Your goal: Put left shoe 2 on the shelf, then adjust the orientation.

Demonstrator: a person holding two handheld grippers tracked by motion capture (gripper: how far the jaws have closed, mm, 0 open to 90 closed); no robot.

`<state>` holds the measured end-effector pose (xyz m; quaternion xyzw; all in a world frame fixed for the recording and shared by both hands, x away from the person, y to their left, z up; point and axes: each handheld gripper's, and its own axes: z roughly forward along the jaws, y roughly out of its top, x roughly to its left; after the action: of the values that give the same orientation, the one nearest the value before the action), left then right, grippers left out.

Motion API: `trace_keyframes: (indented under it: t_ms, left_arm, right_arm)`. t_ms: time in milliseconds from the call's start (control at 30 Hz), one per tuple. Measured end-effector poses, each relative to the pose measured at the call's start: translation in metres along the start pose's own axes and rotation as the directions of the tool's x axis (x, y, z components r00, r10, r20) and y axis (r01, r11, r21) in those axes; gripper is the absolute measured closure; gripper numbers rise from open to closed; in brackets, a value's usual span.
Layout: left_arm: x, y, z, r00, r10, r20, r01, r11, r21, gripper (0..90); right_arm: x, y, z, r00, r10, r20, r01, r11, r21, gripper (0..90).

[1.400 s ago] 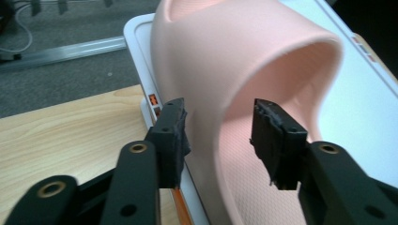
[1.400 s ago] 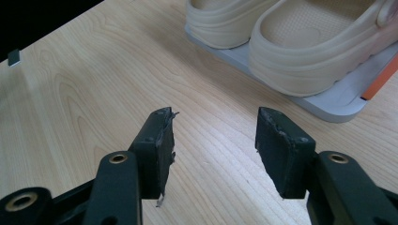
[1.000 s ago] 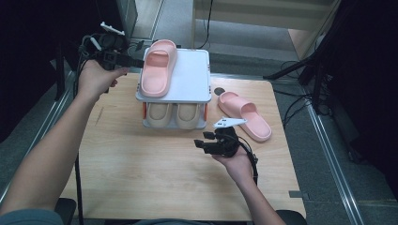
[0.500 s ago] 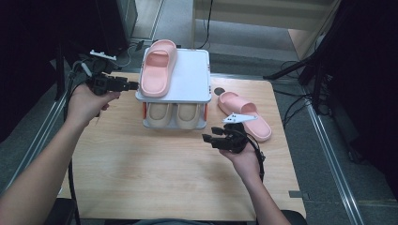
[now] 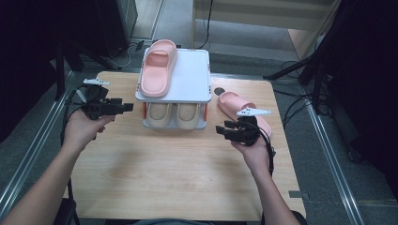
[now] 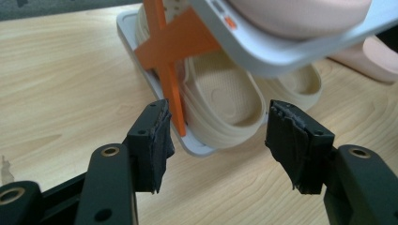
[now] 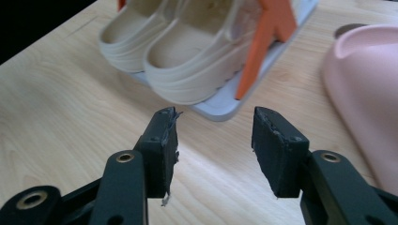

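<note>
A person stands at a wooden bench (image 5: 155,173) with a hand-held gripper in each hand. The left hand-held gripper (image 5: 127,108) hovers low over the bench with its jaws released and empty — they have just been opening wider. Just ahead of its tips stands a small white two-tier shoe rack (image 5: 192,84) with orange cross braces. A pair of beige slippers (image 5: 173,115) lies on the lower tier, directly in front of the jaws in the left gripper view. A pink slipper (image 5: 158,68) rests on the top tier, above and beyond that hand-held gripper.

The right hand-held gripper (image 5: 221,131) points at the rack's other side, jaws apart and empty, though they have just been closing a little. A second pink slipper (image 5: 232,103) lies on the bench just beside and behind it, near the rack.
</note>
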<state>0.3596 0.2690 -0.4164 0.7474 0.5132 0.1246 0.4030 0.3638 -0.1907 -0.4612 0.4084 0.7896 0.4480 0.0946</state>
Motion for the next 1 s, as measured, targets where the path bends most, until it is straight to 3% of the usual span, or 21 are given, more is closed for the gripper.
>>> trace_keyframes:
  t_ms: [133,300,400,500,633,767,1000]
  left_arm:
    - [-0.002,-0.014,0.003,1.0,0.007,-0.001,-0.007,1.0,0.001,40.2]
    - [-0.005,-0.027,0.002,0.9998,0.018,-0.01,-0.018,0.9998,-0.011,40.2]
    - [-0.006,-0.035,0.001,0.9998,0.012,-0.016,-0.013,0.9996,-0.027,40.2]
    - [-0.005,-0.043,0.002,0.9999,0.004,-0.016,-0.005,0.9996,-0.028,40.2]
    - [-0.003,-0.051,0.004,0.9998,-0.02,-0.005,0.02,0.9997,-0.014,40.4]
    - [-0.005,-0.056,0.002,0.9998,-0.02,-0.003,0.02,0.9996,-0.021,40.3]
    - [-0.009,-0.063,0.0,1.0,-0.002,0.001,0.002,0.9996,-0.029,40.3]
  right_arm:
    - [-0.012,0.001,-0.003,0.9993,-0.015,0.036,0.015,0.9999,0.004,53.9]
    - [-0.032,-0.002,-0.009,0.9979,0.014,0.064,-0.014,0.9999,0.006,59.3]
    - [-0.044,-0.002,-0.013,0.9961,0.007,0.088,-0.008,0.9999,0.011,63.0]
    - [-0.055,-0.003,-0.016,0.9962,0.011,0.087,-0.012,0.9999,0.009,66.3]
    - [-0.064,-0.003,-0.015,0.9951,0.031,0.094,-0.031,0.9995,0.002,70.4]
    - [-0.073,-0.004,-0.011,0.9925,0.043,0.115,-0.044,0.999,0.006,77.3]
    - [-0.096,-0.004,-0.013,0.9828,0.106,0.151,-0.105,0.9943,-0.018,86.9]
